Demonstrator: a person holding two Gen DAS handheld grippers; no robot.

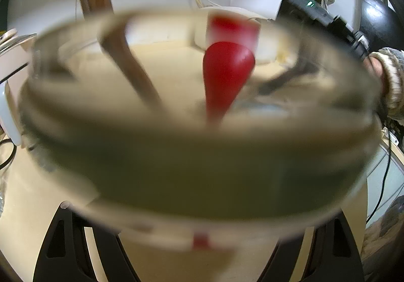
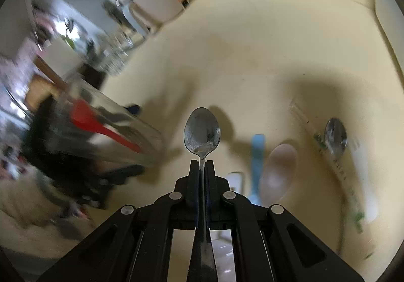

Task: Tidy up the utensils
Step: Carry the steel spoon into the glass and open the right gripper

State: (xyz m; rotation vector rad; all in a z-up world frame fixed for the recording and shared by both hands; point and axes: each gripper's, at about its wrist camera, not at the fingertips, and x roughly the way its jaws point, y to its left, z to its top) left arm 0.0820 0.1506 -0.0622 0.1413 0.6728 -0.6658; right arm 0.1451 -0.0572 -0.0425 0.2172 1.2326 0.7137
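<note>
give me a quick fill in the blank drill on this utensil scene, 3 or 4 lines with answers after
1. The right gripper is shut on the handle of a metal ____.
2. The spatula standing inside the glass jar is coloured ____.
3. The jar sits between the fingers of the ____ gripper.
4. On the counter, the utensil lying between the held spoon and the second spoon has a handle coloured ____.

Missing words: spoon; red; left; blue

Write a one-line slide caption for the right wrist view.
Right claw shut on a metal spoon above the cream counter, glass jar with red spatula alongside.
</note>
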